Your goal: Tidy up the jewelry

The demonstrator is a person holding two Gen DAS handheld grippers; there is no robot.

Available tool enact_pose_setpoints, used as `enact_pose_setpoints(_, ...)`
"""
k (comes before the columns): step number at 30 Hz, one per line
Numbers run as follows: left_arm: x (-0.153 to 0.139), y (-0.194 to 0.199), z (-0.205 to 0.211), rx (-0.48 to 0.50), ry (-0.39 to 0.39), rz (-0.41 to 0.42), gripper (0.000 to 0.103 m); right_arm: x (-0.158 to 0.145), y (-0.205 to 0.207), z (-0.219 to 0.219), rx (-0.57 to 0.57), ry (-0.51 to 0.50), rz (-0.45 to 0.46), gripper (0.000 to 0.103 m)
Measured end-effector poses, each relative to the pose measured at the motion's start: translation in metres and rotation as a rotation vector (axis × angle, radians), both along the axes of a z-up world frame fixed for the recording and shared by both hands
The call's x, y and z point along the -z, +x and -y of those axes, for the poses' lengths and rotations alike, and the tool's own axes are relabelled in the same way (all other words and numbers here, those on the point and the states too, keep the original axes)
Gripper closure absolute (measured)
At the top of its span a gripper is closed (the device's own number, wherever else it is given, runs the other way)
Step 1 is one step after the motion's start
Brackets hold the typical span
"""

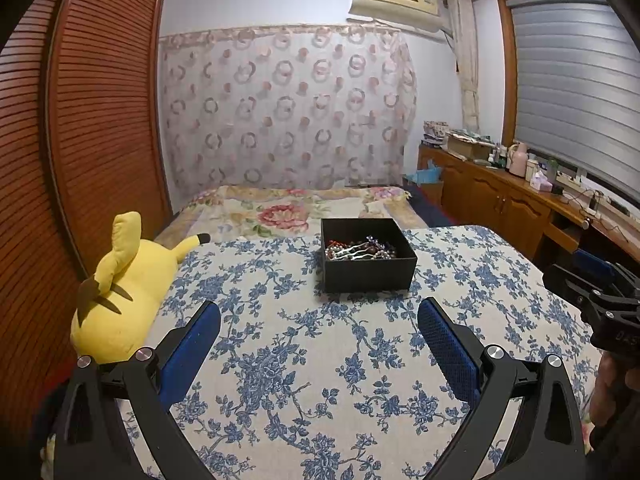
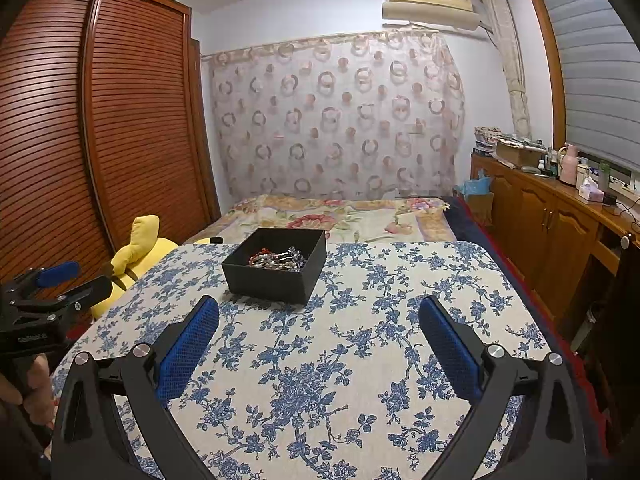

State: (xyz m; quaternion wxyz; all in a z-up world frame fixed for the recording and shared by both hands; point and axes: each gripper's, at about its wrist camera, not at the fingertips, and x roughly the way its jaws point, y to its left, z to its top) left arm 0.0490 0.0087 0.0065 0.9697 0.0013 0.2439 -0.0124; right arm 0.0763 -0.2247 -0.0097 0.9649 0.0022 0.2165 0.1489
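- Sitting toward the far edge of the table [image 1: 320, 360], at about 12 o'clock from the left tool [image 1: 319, 322], is an open black box [image 1: 368, 276].
- Inside the box lies a tangled heap of jewelry [image 1: 360, 249]: beads, pearly strands and silvery pieces.
- The left tool has its blue-padded fingers [image 1: 192, 344] spread wide apart with nothing between them, above the blue floral tablecloth.
- The right tool [image 2: 319, 320] is likewise spread apart and holds nothing; from it the box lies at about 11 o'clock.
- Both tools are well apart from the box.
- A yellow plush toy [image 1: 120, 292] lies just beside the table's left edge, at about 10 o'clock from the left tool.
- Beyond the table is a bed [image 1: 288, 208] with a flowered cover; a slatted wooden wardrobe [image 1: 80, 120] stands at 9 o'clock.
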Motion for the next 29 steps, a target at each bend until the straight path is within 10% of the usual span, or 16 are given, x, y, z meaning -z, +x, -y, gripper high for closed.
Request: enact_pose_setpoints(29, -0.0013, -0.0002, 0.0007, -0.002, -0.001, 0.000, 0.008, 0.0001, -0.0006, -0.0009, 0.003, 0.000, 0.000, 0.002)
